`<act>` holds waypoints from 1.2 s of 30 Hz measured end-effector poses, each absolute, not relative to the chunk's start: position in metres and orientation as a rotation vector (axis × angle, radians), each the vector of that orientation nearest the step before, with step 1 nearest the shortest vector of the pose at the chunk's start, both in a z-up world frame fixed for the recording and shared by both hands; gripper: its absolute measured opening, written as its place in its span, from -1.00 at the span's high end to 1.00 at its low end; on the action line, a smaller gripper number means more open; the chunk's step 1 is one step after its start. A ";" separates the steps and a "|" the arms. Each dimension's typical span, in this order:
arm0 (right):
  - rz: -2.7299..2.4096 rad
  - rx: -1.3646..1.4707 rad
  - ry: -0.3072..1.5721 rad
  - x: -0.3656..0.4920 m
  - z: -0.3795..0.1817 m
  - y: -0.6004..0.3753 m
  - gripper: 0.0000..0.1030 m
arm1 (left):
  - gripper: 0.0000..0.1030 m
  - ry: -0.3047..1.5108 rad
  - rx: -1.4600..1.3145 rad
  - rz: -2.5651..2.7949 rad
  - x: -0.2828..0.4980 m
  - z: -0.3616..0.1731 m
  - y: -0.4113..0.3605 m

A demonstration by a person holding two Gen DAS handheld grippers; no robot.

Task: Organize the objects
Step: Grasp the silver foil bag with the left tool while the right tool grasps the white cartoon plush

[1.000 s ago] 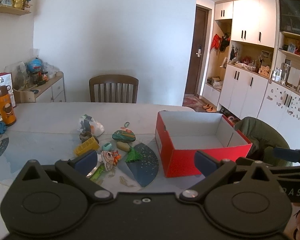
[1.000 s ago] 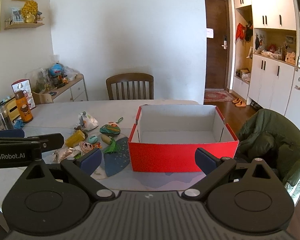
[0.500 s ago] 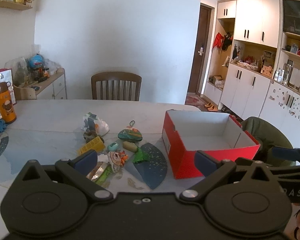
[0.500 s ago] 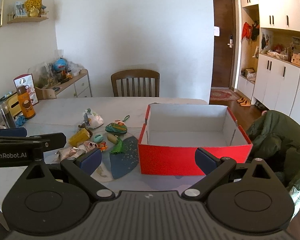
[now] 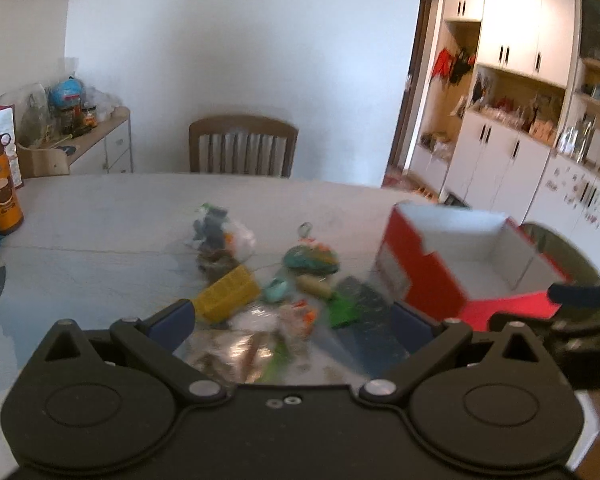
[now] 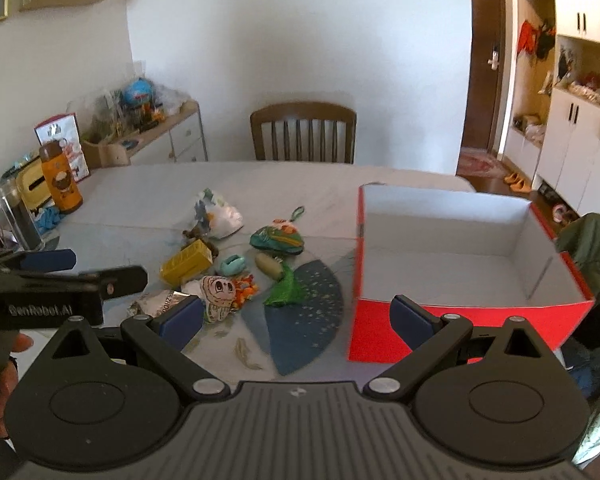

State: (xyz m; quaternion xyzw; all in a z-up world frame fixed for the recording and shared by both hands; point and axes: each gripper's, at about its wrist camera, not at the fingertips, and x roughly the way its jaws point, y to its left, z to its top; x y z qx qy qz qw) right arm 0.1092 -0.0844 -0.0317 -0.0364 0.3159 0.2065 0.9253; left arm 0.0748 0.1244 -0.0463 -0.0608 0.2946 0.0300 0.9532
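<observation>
You hold the left gripper (image 5: 292,318) above the near edge of the table (image 5: 100,216) with its jaws set wide and nothing between them; its view is motion-blurred, so small details there are unclear. You hold the right gripper (image 6: 296,314) alongside it, jaws likewise spread wide and empty, and the left unit appears at the left edge of the right wrist view. The items to organize lie in a loose cluster on the table ahead of both grippers: a yellow block (image 6: 186,267), a small teal piece (image 6: 233,265), a white shell-shaped charm with a drawn face (image 6: 218,293) touching a bunch of orange bits (image 6: 245,288), a crinkled foil packet (image 6: 158,302), a teal embroidered pouch (image 6: 277,239), a tan oval piece (image 6: 269,265), a green tassel (image 6: 286,290) resting on the dark blue fan (image 6: 306,320), and a white plastic bag (image 6: 218,216) at the far side of the cluster. The red box (image 6: 460,320) stands open to the right of the cluster, just beside the fan, and its white interior holds nothing. An orange bottle (image 6: 60,182) stands upright at the table's far left, well apart from the cluster, and a wooden chair (image 6: 303,132) sits behind the table's far edge.
</observation>
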 end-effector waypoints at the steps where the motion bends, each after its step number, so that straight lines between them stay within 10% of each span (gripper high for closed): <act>1: 0.429 -0.081 0.654 0.115 -0.034 -0.078 -0.95 | -0.99 0.613 -0.123 0.051 0.079 -0.052 0.130; 21: 0.537 -0.178 0.810 0.210 -0.108 0.037 -0.80 | -0.79 0.871 -0.174 -0.026 0.153 -0.141 0.194; 36: 0.566 -0.152 0.944 0.235 -0.140 0.066 0.22 | -0.38 0.928 -0.247 -0.061 0.161 -0.152 0.207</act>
